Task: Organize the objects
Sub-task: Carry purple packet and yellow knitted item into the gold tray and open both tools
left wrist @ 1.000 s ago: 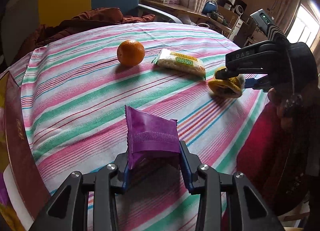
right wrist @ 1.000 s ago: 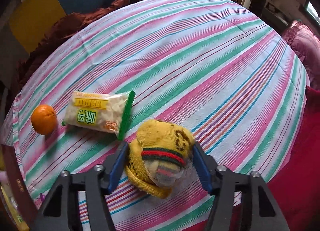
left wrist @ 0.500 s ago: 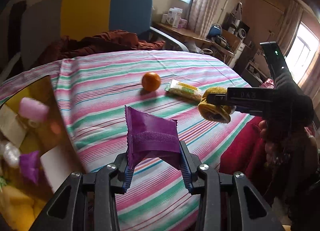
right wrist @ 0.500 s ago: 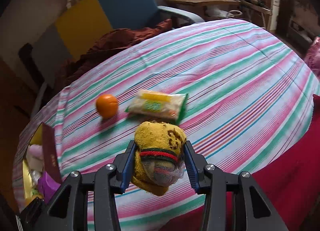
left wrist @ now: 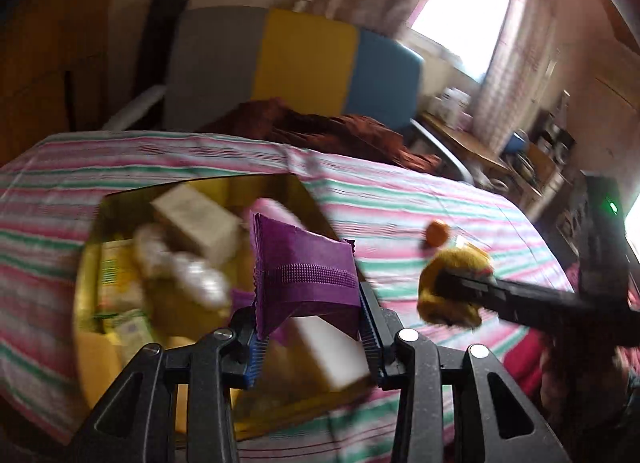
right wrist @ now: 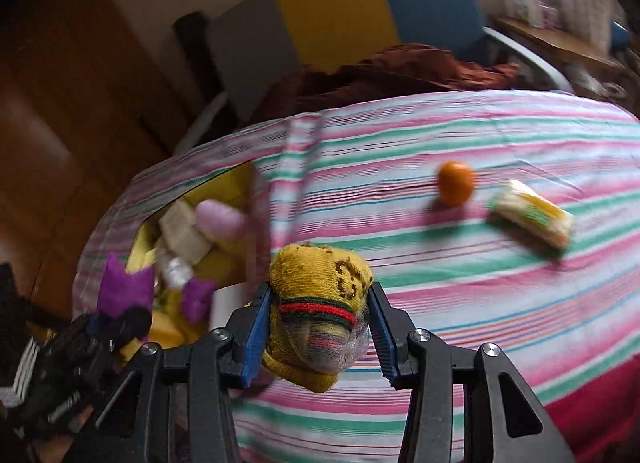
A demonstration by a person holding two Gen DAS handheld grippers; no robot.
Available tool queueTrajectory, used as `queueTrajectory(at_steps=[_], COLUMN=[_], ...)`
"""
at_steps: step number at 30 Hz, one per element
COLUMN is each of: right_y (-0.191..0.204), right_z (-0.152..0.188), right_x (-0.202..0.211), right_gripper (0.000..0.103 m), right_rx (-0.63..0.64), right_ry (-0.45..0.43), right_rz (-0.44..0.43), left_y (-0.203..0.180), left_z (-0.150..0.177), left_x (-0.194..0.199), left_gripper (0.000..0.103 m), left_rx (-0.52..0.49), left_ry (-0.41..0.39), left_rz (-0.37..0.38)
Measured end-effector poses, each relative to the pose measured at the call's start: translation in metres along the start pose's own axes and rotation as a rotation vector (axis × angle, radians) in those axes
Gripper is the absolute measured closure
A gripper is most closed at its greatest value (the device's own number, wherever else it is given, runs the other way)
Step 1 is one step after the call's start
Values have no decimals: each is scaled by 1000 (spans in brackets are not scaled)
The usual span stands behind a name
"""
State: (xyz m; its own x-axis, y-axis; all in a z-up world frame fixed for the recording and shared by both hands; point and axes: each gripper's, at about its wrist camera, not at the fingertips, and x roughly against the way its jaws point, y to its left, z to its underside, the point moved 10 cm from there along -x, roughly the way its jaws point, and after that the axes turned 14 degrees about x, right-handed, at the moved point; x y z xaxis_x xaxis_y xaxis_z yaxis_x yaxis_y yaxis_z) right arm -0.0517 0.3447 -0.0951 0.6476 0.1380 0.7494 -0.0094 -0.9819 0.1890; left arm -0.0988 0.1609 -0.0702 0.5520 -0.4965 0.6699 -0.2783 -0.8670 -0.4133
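My left gripper is shut on a purple snack packet and holds it above the open yellow box full of snacks. My right gripper is shut on a yellow rolled sock with red and green stripes, held above the striped tablecloth just right of the box. The sock and right gripper also show in the left wrist view. The purple packet in the left gripper shows in the right wrist view.
An orange and a white-yellow-green snack bag lie on the cloth further right. A grey, yellow and blue chair with a brown cloth stands behind the table. A red cushion lies past the table's near edge.
Both grippers have swung left with their loads. The left now holds the purple packet over the open box; the right has carried the sock away from the orange and snack bag towards the box.
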Motion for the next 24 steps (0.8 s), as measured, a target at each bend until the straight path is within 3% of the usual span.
queueTrajectory(at_steps=[6,14,17,24], right_y=[79,145,156,159], right_z=[1,26,36,46], right_x=[-24,-63,-71,-73], right_gripper=[56,55,50,26], right_rx=[139,248,278,284], right_ry=[33,113,137,157], right_rz=[-120,-230,-238,-259], left_y=[40,37,34,45], left_z=[-17,-35,-35,-24], left_x=[3,-26,-36,-38], left_gripper=[63,59,51,50], left_rx=[75,92,122,151], left_ry=[-21,20,52,63], left_rz=[-30,-6,14,-24])
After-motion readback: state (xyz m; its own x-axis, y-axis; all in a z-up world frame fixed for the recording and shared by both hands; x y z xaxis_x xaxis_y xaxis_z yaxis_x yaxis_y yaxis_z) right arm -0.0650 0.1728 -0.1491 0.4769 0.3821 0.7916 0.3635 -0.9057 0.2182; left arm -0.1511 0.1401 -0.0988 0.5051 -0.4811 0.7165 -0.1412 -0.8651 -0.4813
